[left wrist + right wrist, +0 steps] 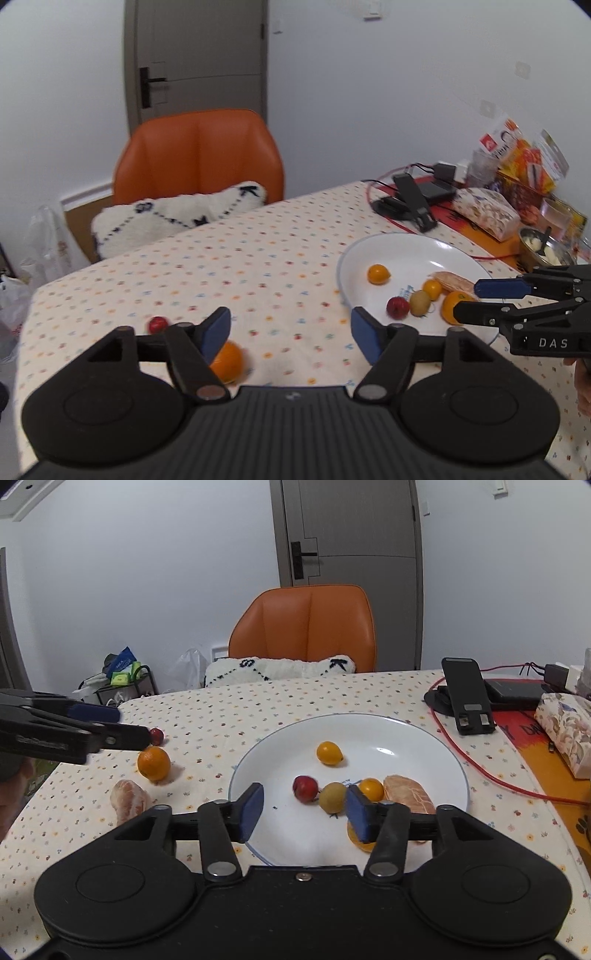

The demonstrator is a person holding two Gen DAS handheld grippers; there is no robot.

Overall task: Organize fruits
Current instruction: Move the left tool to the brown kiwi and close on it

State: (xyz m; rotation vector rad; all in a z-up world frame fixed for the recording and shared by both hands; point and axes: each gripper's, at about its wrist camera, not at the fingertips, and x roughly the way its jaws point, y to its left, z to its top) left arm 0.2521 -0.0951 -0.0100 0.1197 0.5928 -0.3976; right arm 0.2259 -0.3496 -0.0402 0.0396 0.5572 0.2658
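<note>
Fruit on plate: white plate (424,746) already carries a yellow citrus (329,753), a red fruit (305,788), a kiwi (332,797), a second small orange fruit (371,789), a peeled segment (408,794), and an orange partly hidden behind your right claw's finger.
Fruit off plate: whole orange (154,763), small red fruit (156,736) and a peeled citrus piece (130,802) lie on the surface (221,716), left of the plate.
Left claw (290,334): spread wide, carrying nothing; the whole orange sits just by its left pad.
Right claw (304,812): released, empty, hovering over the plate's near rim.
Step in hand: likely gathering the strays; plate looks about two-thirds filled.
Next move: shift your left claw leftward to centre the orange between the pads, lower, close gently, since it may roll, then carry it to bare plate.
</note>
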